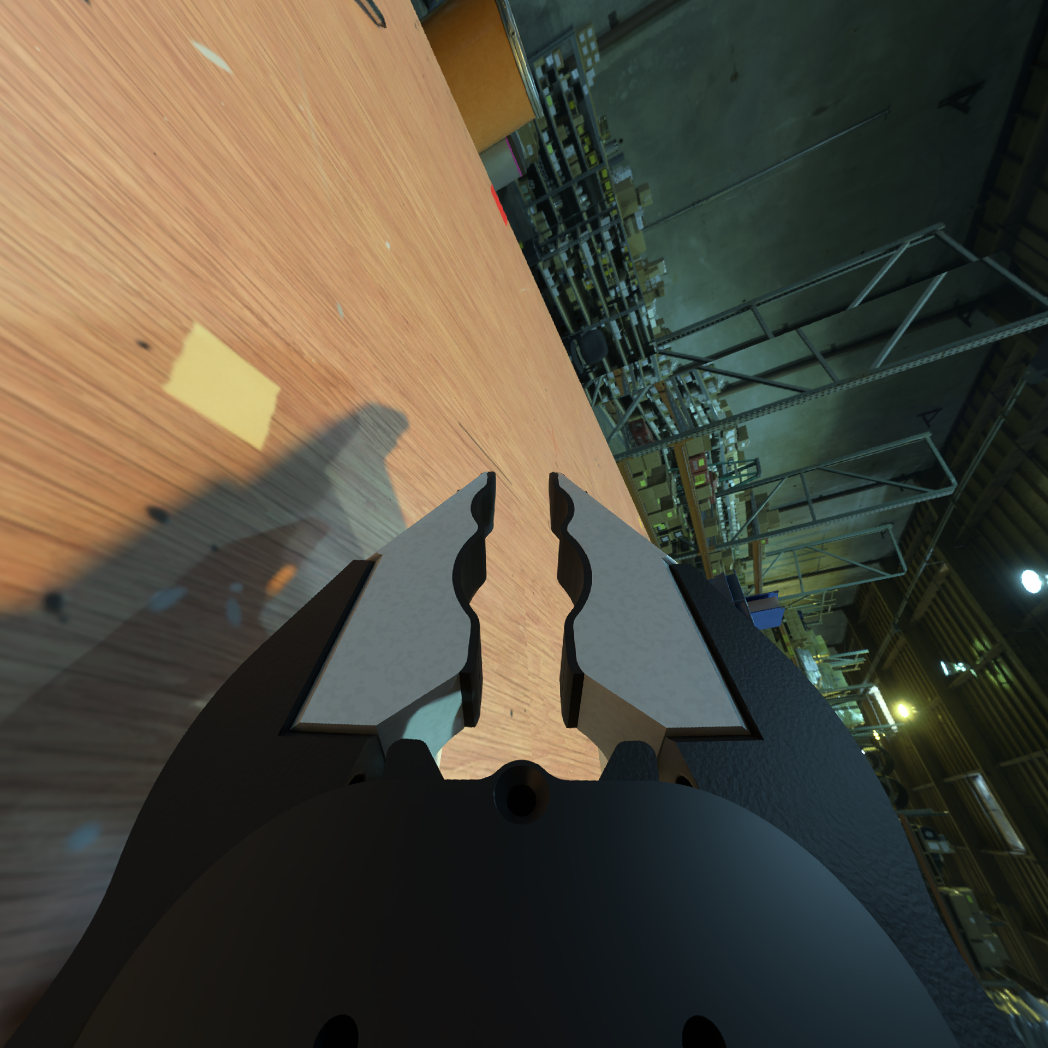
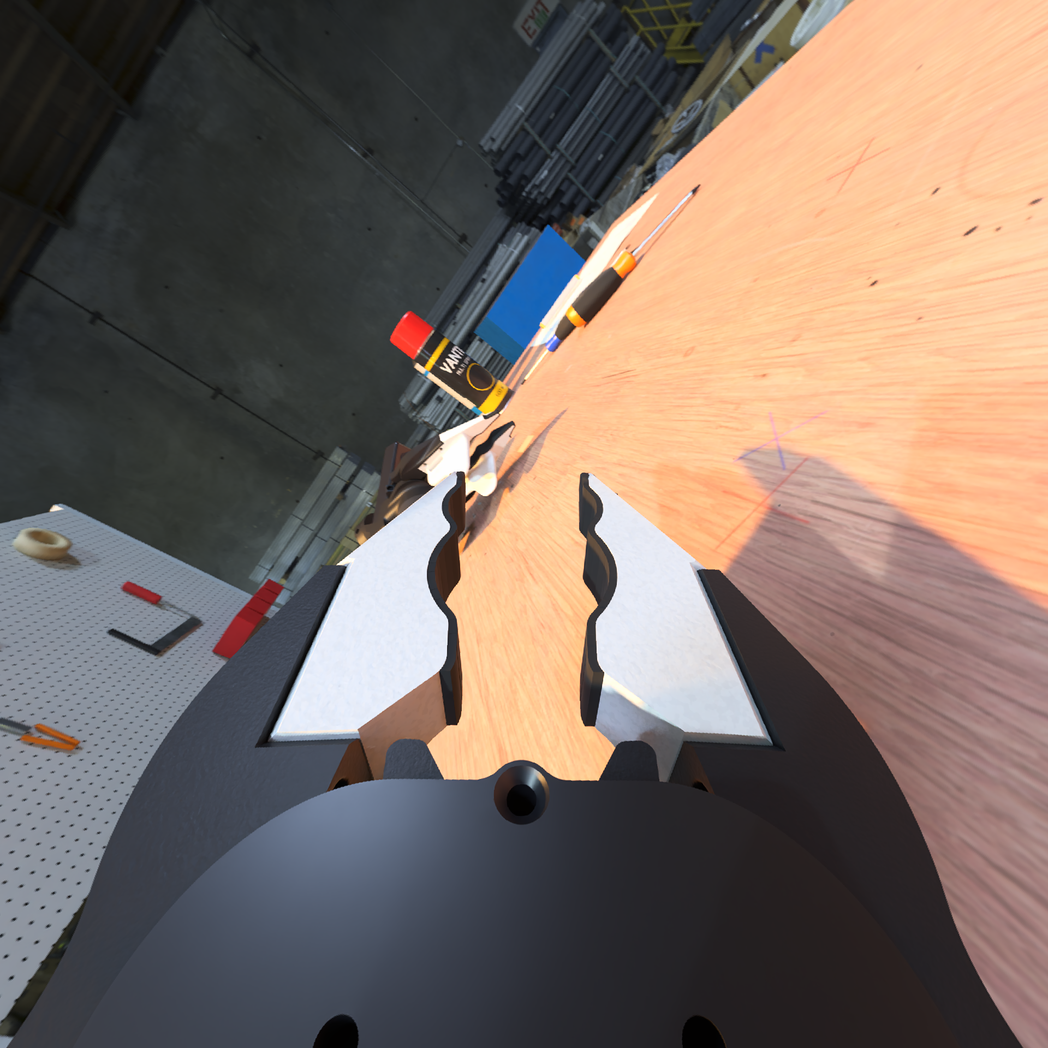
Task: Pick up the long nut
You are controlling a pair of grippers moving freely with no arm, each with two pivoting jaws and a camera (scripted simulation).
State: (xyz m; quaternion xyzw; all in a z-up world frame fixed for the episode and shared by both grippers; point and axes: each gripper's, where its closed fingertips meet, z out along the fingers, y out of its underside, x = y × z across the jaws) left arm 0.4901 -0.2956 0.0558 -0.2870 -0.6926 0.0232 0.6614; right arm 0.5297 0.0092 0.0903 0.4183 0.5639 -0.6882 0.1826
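Evidently left hand-held gripper [image 1: 522, 487] parted, empty, right hand-held gripper [image 2: 522, 487] likewise

Left wrist view: warm, strong light on the wooden tabletop [image 1: 272, 215]; a broad soft-edged shadow [image 1: 238, 544] runs from 8 o'clock toward centre. Background hall dim, with small glaring lamps [image 1: 1031, 580] at 3 to 4 o'clock. Right wrist view: the tabletop [image 2: 822, 317] is bright, wood grain smeared toward 3 o'clock, with a large shadow [image 2: 907, 595] there. Wall [image 2: 198, 255] at 10 o'clock is dark. Both views are tilted, with wide-angle stretching at the edges.
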